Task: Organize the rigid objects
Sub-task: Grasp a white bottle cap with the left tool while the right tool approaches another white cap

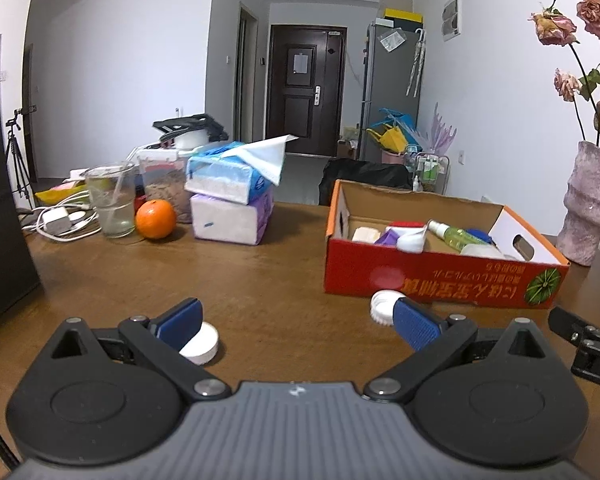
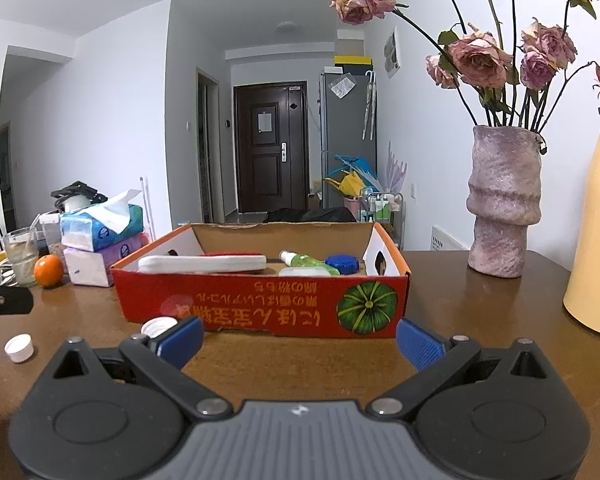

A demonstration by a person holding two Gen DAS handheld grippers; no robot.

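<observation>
Brown wooden bench [image 1: 268,264] carrying a red-and-orange cardboard box [image 1: 440,276] with an open top, set toward the far right. Inside the box: a clear spray bottle of green liquid [image 1: 454,235], a round blue cap [image 2: 342,264], a long white-and-red packet [image 2: 204,263], plus a few small white and purple items, hard to tell apart in the left wrist view.

Left gripper [image 1: 296,320] hovering low over the near bench, released, blue pads spread wide, nothing between them. Just beside its left pad, a plain white round cap [image 1: 202,344] lying on the bench; near its right pad, a ribbed white bottle cap [image 1: 386,306], close against the box's near wall.

Right gripper [image 2: 298,340] likewise released and empty, facing the box's near wall.

Far left on the bench: a stack of two tissue packs [image 1: 230,204], an orange fruit [image 1: 155,219], a clear glass cup [image 1: 111,202]. Far right: a pink textured vase of dried roses [image 2: 502,204] and a tall yellow jug [image 2: 596,216].
</observation>
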